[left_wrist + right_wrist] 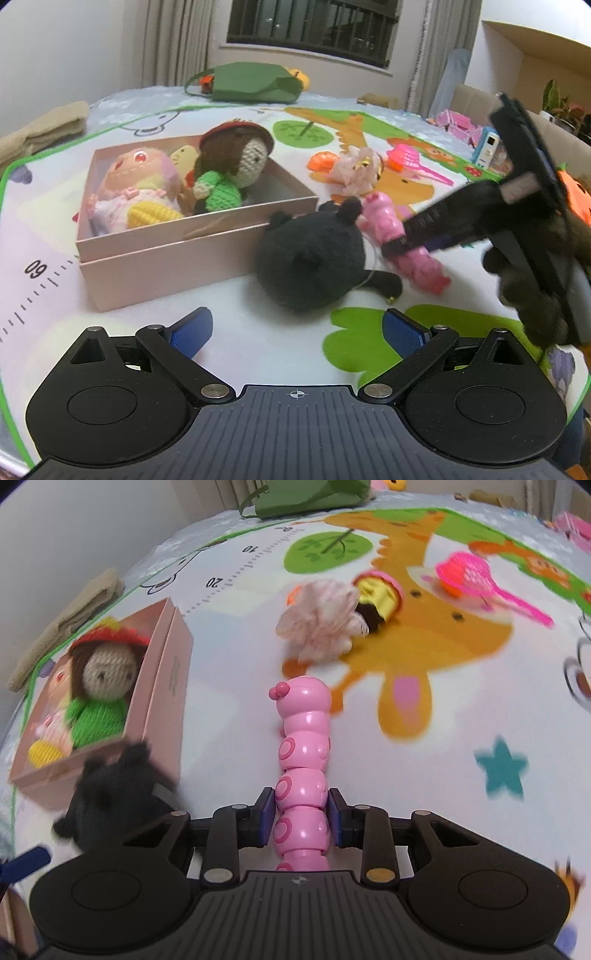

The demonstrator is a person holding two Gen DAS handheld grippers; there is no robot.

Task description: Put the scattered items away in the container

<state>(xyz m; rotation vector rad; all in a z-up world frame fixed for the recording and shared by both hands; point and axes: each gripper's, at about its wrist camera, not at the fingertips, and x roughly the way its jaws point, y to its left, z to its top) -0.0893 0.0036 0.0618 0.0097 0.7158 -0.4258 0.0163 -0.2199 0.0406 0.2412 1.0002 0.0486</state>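
Holding a glossy pink segmented caterpillar toy (303,771), round-bodied with ringed side spots, we pinch it in our right gripper (301,812) over the printed mat (461,709). Just beside it: black plush (314,258), touching the pink box (192,251) of dolls. Our left gripper (295,332) is spread wide.

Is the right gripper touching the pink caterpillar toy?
Touching. The right wrist view shows the right gripper shut on the pink caterpillar toy, both blue pads pressed against its rear segments with no gap.
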